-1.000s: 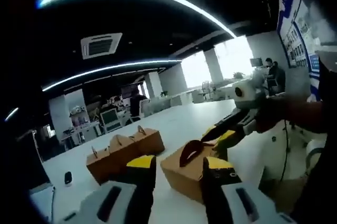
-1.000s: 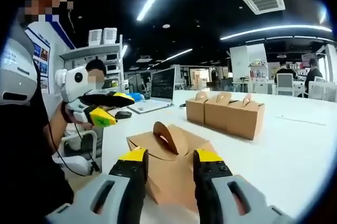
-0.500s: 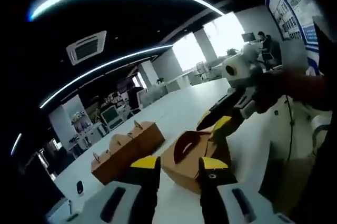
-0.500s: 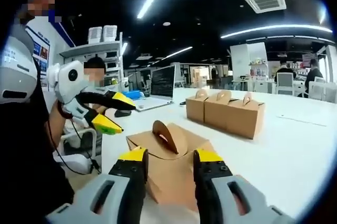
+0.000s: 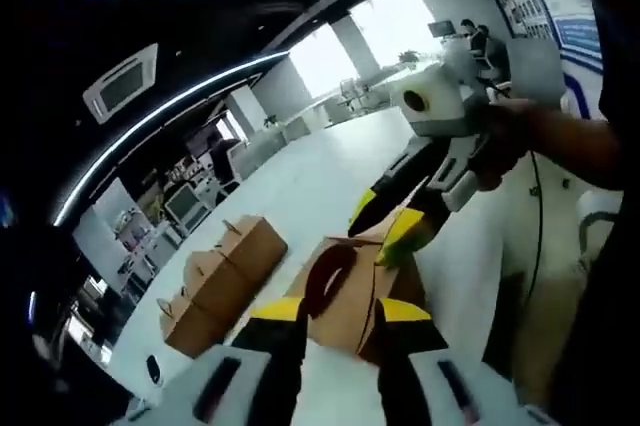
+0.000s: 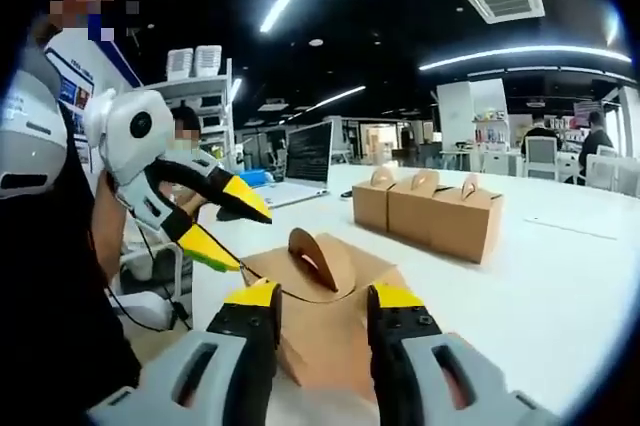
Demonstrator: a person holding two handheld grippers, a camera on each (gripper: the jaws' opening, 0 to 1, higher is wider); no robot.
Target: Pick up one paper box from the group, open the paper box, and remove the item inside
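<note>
The box [image 6: 325,311] sits alone on the white table [image 6: 560,286], apart from the row of three boxes [image 6: 428,214]; the right gripper [image 6: 318,311] hangs just before its near wall, jaws parted and holding nothing; the left gripper [image 6: 228,228] reaches its open, empty tips to the box's far corner by the handle [image 6: 312,258] (whether they touch it, I cannot tell); a light carton with nothing pinning it would likely slide or tip under a one-sided push, and a careless pinch could tear the flap.

Paper boxes [image 6: 428,214] on white table [image 6: 560,276]
</note>
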